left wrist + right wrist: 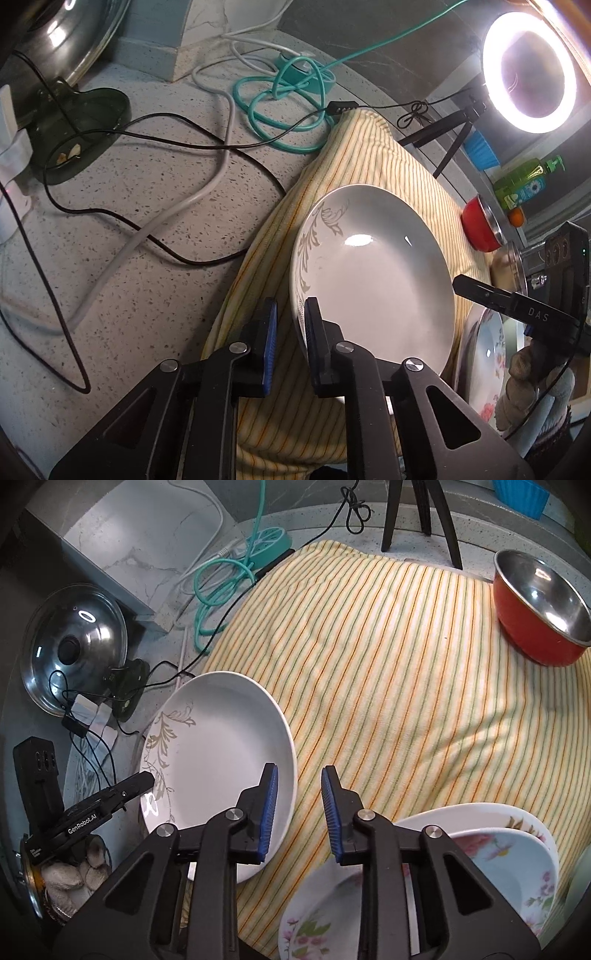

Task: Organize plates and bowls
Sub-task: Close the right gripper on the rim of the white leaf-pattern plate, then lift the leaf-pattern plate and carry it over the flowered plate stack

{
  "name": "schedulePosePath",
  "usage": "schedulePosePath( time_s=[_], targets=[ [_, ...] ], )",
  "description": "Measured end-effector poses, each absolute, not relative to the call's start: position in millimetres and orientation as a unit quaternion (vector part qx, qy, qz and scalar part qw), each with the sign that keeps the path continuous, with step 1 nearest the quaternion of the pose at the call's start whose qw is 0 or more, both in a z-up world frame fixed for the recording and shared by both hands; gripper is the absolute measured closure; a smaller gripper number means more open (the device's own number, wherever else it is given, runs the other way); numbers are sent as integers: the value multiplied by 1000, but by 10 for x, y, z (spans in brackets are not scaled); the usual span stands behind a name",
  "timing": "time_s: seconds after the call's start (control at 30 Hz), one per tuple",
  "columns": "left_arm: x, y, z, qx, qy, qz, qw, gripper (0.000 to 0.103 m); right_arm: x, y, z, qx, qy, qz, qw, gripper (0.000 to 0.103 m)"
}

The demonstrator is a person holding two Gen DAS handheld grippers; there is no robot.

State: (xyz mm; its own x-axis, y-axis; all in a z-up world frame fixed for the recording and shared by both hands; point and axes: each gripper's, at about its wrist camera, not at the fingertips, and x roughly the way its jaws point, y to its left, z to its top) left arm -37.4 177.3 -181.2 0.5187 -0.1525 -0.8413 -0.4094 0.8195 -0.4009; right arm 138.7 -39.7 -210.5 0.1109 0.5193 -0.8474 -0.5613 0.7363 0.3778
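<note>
A white plate with a grey leaf pattern (376,273) lies at the left edge of a yellow striped cloth (280,369). My left gripper (290,332) has its jaws on either side of the plate's near rim, with a small gap showing. In the right wrist view the same plate (218,746) shows with the left gripper (147,779) at its left rim. My right gripper (299,805) is open and empty, its left finger over the plate's right rim. Floral plates (509,864) are stacked at the lower right. A red bowl (543,605) with a steel inside stands at the far right.
Cables, black, white and teal (280,99), lie on the speckled counter (129,258). A steel pot lid (74,646) leans at the left. A ring light (532,70) on a tripod, a blue cup (480,151) and a green bottle (524,181) stand behind the cloth (406,686).
</note>
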Motion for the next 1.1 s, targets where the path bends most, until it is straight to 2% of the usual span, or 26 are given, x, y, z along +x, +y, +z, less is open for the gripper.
schedulePosePath(
  time_s=[0.13, 0.43, 0.8, 1.1],
  targets=[
    [-341, 1776, -1834, -288, 489, 76, 820, 91, 1388, -353, -2140, -23, 562, 363, 743, 86],
    [-265, 1716, -1839, -273, 495, 64, 823, 91, 1407, -257, -2243, -20, 576, 364, 732, 93],
    [-250, 1708, -1799, -265, 495, 70, 825, 91, 1359, -264, -2197, -28, 571, 360, 738, 93],
    [-226, 1646, -1608, -264, 482, 55, 834, 91, 1286, -485, -1928, -10, 552, 363, 751, 93]
  ],
)
